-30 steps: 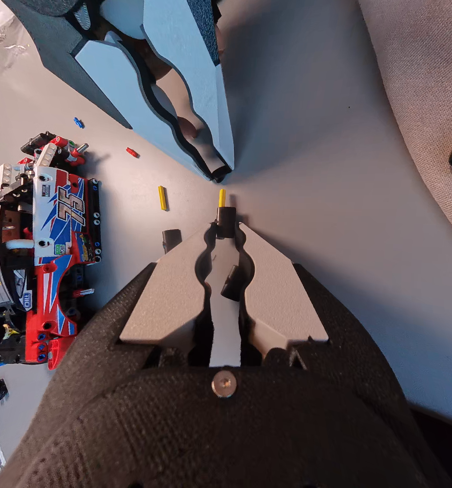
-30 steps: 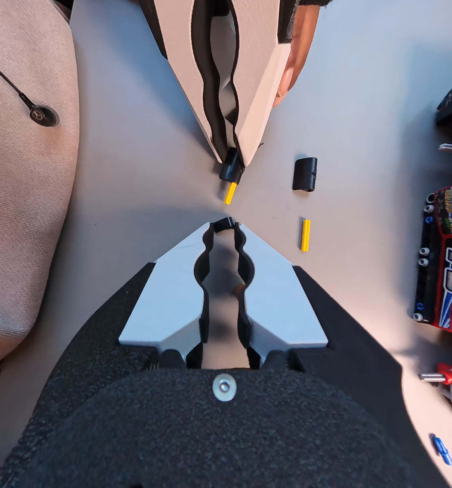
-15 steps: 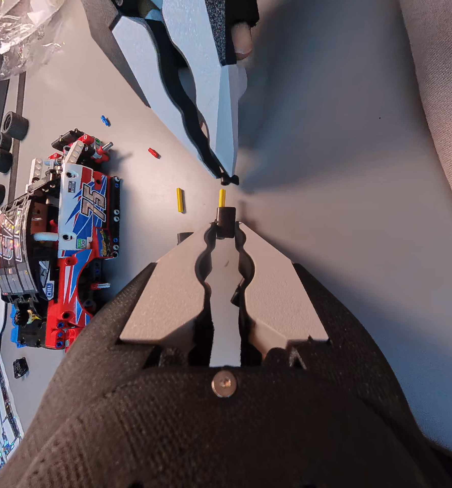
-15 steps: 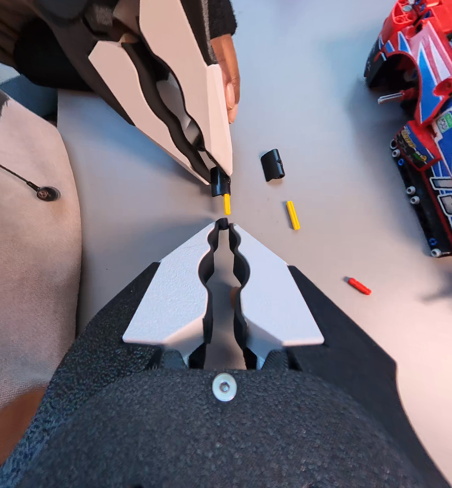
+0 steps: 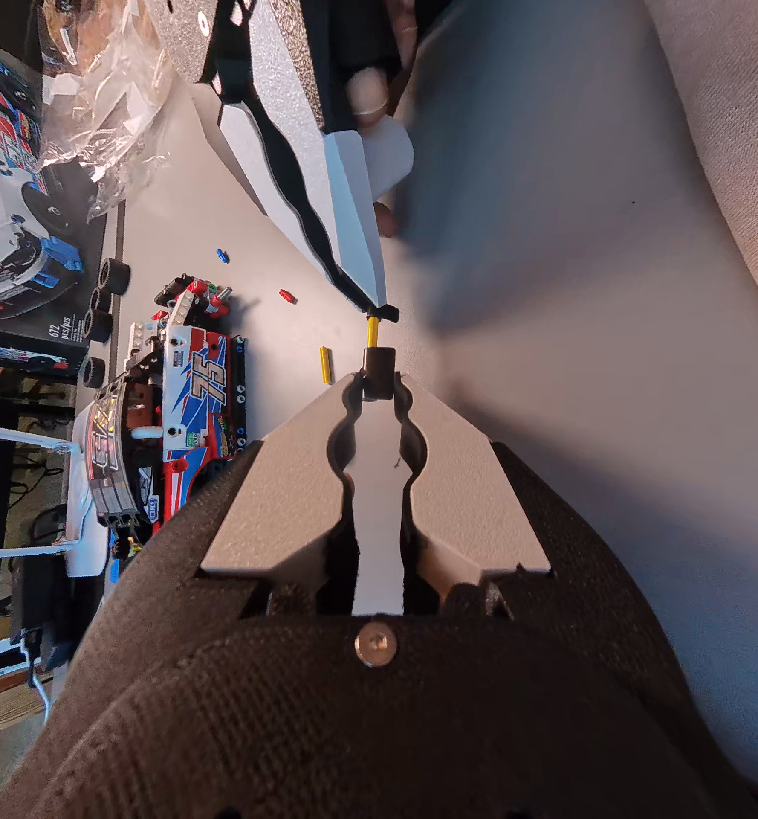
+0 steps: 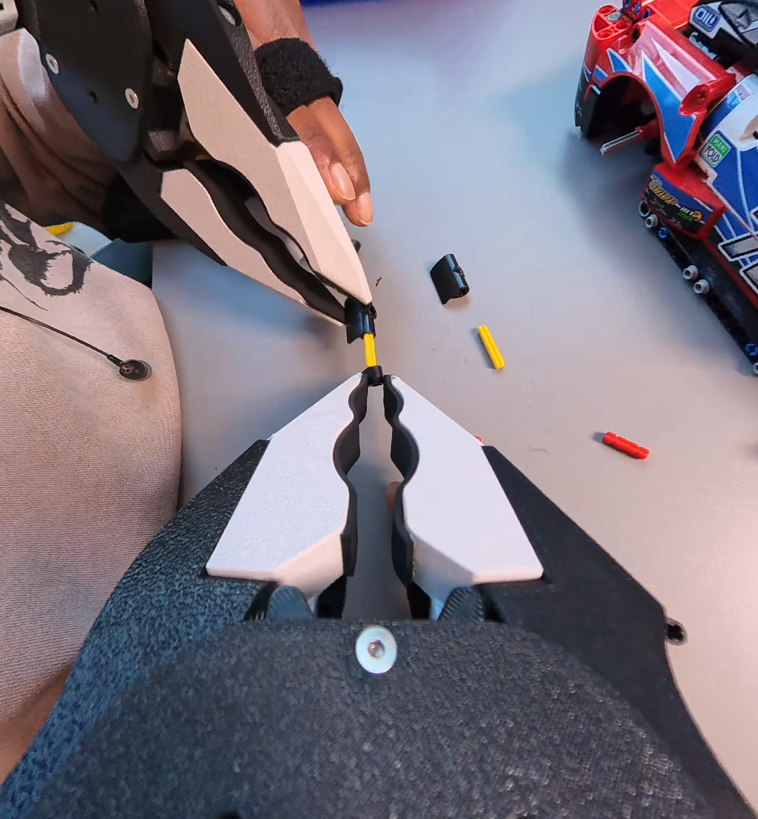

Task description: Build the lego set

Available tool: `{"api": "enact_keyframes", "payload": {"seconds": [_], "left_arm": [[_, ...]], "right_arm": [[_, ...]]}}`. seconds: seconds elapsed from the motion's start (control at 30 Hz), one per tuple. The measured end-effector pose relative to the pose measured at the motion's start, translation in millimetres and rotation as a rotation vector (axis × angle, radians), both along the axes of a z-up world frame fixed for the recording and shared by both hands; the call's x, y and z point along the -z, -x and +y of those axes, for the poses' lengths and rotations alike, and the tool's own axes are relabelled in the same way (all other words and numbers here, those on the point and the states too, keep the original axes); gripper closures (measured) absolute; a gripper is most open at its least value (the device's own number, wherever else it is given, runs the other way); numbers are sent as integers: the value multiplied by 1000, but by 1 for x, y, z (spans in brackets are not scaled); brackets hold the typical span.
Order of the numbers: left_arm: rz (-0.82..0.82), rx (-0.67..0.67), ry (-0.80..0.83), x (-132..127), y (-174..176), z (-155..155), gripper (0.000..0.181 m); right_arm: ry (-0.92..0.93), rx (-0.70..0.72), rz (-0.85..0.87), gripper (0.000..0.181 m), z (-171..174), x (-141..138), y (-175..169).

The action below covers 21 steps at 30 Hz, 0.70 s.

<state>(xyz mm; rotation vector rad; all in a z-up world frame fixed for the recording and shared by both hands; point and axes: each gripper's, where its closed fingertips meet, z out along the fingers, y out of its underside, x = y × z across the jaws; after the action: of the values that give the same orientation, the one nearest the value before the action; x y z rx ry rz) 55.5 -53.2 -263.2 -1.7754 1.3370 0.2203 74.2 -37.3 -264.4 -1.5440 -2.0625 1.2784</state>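
My left gripper [image 5: 379, 382] is shut on a black connector [image 5: 379, 370] with a yellow axle [image 5: 373, 332] sticking out of its far end. My right gripper [image 6: 375, 380] is shut on a small black bush [image 6: 375, 371]. The bush meets the free end of the yellow axle [image 6: 369, 350]. The two grippers face each other tip to tip, above the grey table [image 6: 523, 509]. The right wrist view shows the left gripper [image 6: 358, 312] holding the black connector [image 6: 359, 323]. The left wrist view shows the right gripper [image 5: 379, 309] coming from above.
A second black connector [image 6: 450, 279], a loose yellow axle [image 6: 491, 347], a red pin [image 6: 625, 445] and a blue pin [image 5: 222, 255] lie on the table. The red, white and blue car [image 6: 722, 177] stands beside them. Black tyres [image 5: 102, 301], a set box [image 5: 14, 177] and plastic bags [image 5: 102, 111] lie beyond. Left and right tips are no more than a few centimetres apart.
Both grippers have turned and pulled back from the table, each still shut on its part. The right gripper's bush has closed the gap and now touches the axle's end.
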Motion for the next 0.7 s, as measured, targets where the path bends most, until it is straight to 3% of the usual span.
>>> {"api": "enact_keyframes", "payload": {"seconds": [0.37,0.4,0.53,0.7], "left_arm": [[131,35,-83,2,-2,-1,170],[135,50,-101,1,-4,-2,181],[210,91,-168,-1,-4,-2,181],[186,108,-164,0,-7,-4,181]], "right_arm": [[36,6,-28,177,-3,3,-2],[46,8,-33,177,-3,3,-3],[69,0,-55,177,-7,6,-6],[62,-5,-61,177,-6,7,-7]]}}
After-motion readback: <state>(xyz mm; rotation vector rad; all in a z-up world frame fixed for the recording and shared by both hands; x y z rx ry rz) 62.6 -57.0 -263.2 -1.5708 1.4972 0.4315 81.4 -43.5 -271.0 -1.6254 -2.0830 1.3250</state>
